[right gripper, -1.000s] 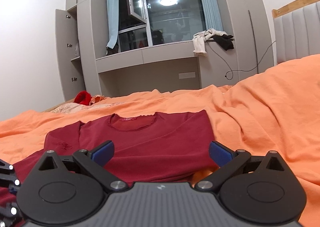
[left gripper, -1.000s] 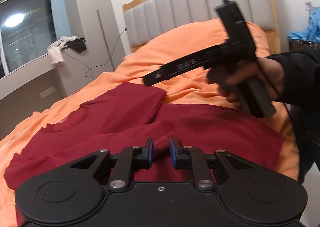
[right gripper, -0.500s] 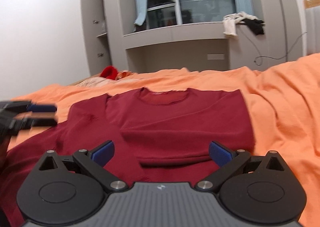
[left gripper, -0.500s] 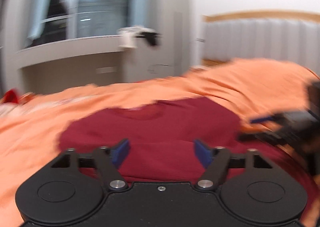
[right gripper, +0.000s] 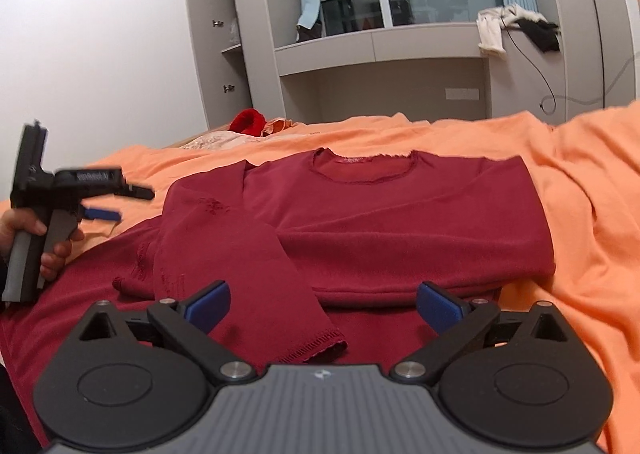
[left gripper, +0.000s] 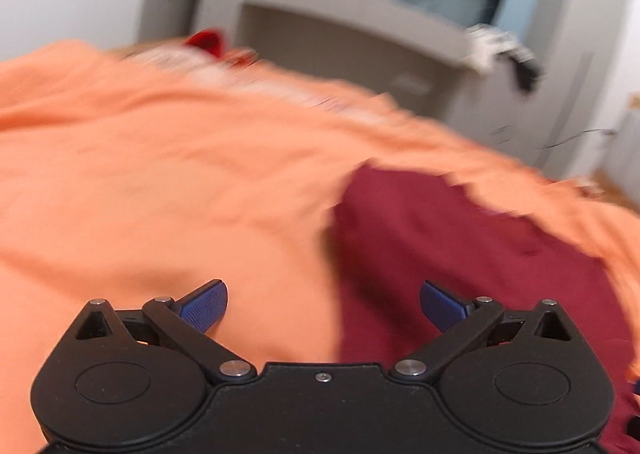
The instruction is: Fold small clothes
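Note:
A dark red sweater (right gripper: 400, 214) lies flat on the orange blanket (right gripper: 580, 214), neckline away from me. One sleeve (right gripper: 224, 254) is folded diagonally across its front. My right gripper (right gripper: 323, 304) hovers open over the sweater's lower part, nothing between its blue pads. A hand (right gripper: 48, 250) holds my left gripper (right gripper: 132, 203) at the left, beside the sweater's edge. In the blurred left wrist view, the left gripper (left gripper: 323, 306) straddles the edge between blanket (left gripper: 160, 174) and sweater (left gripper: 460, 254). Its jaws are opening, with nothing gripped.
A red item (right gripper: 249, 121) and pale cloth lie at the bed's far end. Beyond stand grey cupboards (right gripper: 216, 34) and a window ledge with white and black clothes (right gripper: 496, 26) and a hanging cable. Orange blanket spreads wide to the right.
The left gripper's jaws went from nearly shut to wide open while it swung left off the sweater and rolled. The sleeve now lies folded over the front. The right gripper hardly moved.

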Action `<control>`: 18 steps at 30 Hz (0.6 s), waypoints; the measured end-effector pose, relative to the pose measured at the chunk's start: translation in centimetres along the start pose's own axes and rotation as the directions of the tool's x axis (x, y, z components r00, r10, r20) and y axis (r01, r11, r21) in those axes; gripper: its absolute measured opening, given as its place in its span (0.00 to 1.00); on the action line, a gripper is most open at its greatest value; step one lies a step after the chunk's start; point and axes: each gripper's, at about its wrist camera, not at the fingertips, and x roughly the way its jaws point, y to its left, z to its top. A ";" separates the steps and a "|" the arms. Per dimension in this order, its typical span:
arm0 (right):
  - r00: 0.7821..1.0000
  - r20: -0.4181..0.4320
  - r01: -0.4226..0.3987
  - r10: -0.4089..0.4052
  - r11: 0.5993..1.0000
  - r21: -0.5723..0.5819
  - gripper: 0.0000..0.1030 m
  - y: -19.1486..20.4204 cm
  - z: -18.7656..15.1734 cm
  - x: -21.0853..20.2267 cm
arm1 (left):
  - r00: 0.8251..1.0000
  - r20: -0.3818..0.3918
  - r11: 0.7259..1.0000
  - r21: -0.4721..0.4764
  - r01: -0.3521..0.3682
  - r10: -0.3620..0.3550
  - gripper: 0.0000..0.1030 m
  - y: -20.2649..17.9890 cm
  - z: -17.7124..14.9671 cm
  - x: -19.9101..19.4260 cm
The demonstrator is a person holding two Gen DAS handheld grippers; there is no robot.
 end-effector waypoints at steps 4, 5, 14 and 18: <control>1.000 -0.015 0.003 -0.003 0.999 0.039 0.99 -0.6 -0.2 0.2 | 0.999 -0.015 0.996 -0.087 0.029 -0.030 0.99 1.7 0.0 0.8; 1.000 -0.019 0.006 -0.005 0.999 0.045 0.99 -0.7 -0.2 0.3 | 0.999 0.007 0.994 -0.098 0.045 -0.044 0.99 1.9 0.1 0.9; 0.999 -0.041 0.016 -0.013 0.998 0.062 1.00 -0.9 -1.0 0.6 | 0.977 0.068 0.979 0.016 0.202 -0.203 0.83 0.8 1.7 2.4; 0.998 -0.053 0.021 -0.019 0.999 0.041 1.00 -0.6 -1.1 0.9 | 0.961 0.111 0.966 -0.005 0.257 -0.255 0.83 1.5 2.7 2.6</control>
